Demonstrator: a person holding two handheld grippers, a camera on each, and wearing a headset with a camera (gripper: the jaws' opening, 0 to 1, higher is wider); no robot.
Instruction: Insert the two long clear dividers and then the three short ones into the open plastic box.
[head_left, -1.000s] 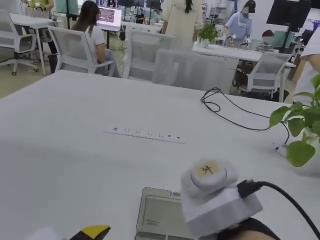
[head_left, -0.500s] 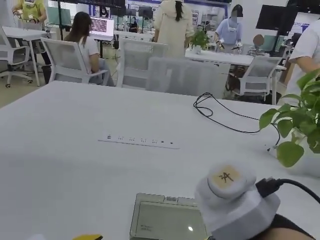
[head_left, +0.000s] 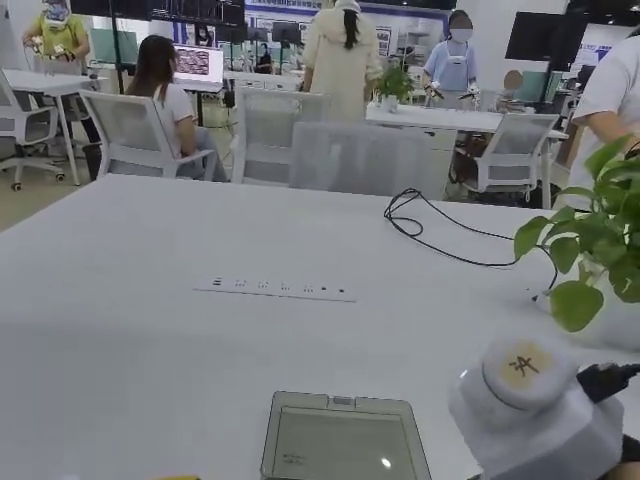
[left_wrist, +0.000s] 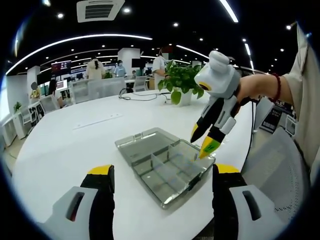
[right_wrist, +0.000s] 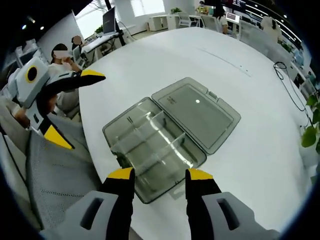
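— Where does the box (head_left: 345, 440) stop in the head view?
— At the bottom edge, just past its lid.
— And the dividers (right_wrist: 146, 131)?
— Clear on clear. The short ones can't be counted.

Yellow-tipped right tongs (right_wrist: 160, 174), jaws parted and holding nothing, hover over the near edge of an open plastic box (right_wrist: 112, 140) on a white bench (right_wrist: 260, 165). Clear dividers (right_wrist: 152, 132) stand upright inside, splitting it into compartments. Its lid (right_wrist: 200, 115) lies flat on the far side. At left, the left tongs (right_wrist: 75, 107) hang by the bench edge, jaws spread wide. A black cable (right_wrist: 285, 75) loops near green leaves (right_wrist: 311, 132).
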